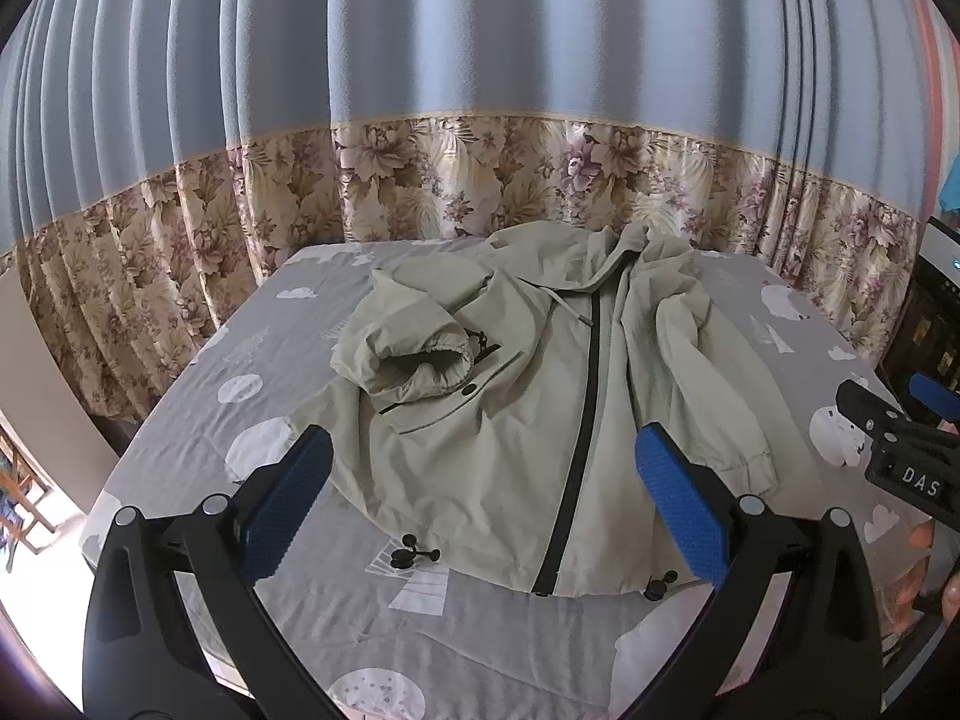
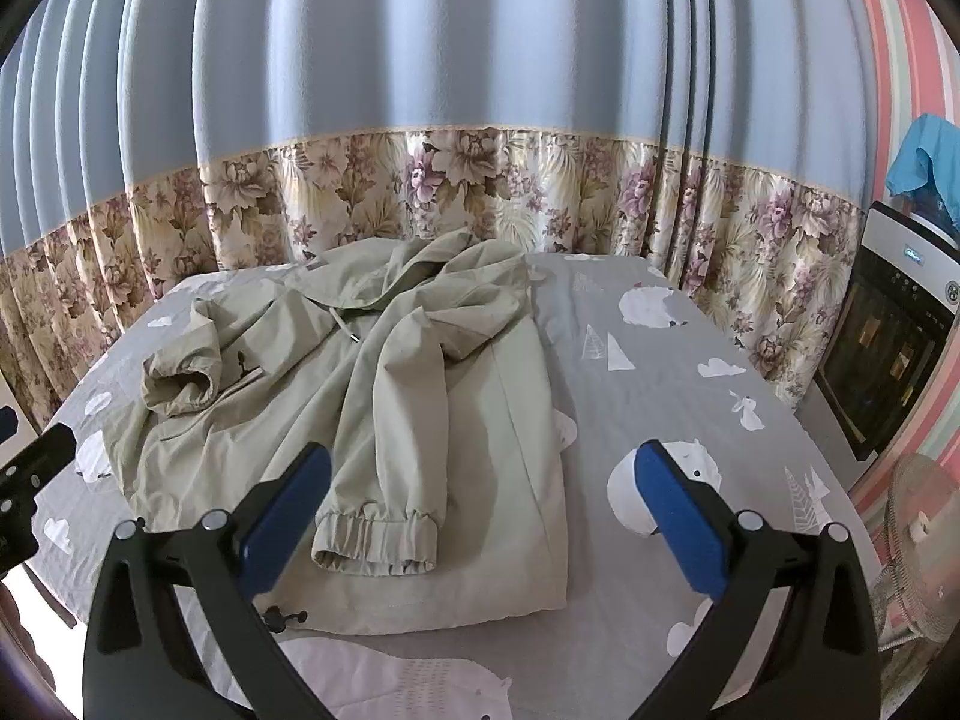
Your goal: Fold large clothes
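left gripper (image 1: 483, 501): your jaws wide apart, nothing between, above near hem. jacket (image 1: 516, 396): pale green, spread front-up on grey bed sheet (image 1: 180, 420), both sleeves thrown across chest. likely light, limp, slightly slick shell; pinch elastic cuff (image 2: 375, 537) or hem corner. right gripper (image 2: 483, 513): your jaws apart, empty, over cuff.

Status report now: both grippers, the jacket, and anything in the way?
Left gripper open, empty, above the hem. Right gripper open, empty, over the sleeve cuff. Jacket rumpled on the bed sheet, unfolded. Nothing in the way.
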Action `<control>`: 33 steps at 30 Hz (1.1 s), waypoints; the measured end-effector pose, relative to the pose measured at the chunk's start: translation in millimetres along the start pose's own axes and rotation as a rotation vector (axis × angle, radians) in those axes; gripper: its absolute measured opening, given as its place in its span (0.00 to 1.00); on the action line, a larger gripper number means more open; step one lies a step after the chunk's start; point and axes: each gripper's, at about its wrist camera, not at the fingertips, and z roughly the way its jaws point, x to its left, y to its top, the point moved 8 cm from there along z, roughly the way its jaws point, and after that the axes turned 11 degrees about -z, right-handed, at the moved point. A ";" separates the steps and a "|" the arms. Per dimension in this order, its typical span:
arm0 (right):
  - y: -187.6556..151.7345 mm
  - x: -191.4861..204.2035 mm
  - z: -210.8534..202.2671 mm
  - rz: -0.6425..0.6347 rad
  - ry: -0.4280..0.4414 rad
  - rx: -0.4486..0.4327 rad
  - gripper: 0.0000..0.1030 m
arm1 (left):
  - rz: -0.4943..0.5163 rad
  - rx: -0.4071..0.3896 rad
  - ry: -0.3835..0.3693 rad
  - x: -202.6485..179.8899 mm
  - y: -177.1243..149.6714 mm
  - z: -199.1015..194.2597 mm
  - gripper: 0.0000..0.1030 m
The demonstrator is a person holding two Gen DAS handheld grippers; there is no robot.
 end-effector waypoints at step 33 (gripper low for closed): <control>-7.9 3.9 11.7 -0.023 -0.010 0.019 0.98 | 0.015 0.012 0.025 2.8 -4.2 16.9 0.97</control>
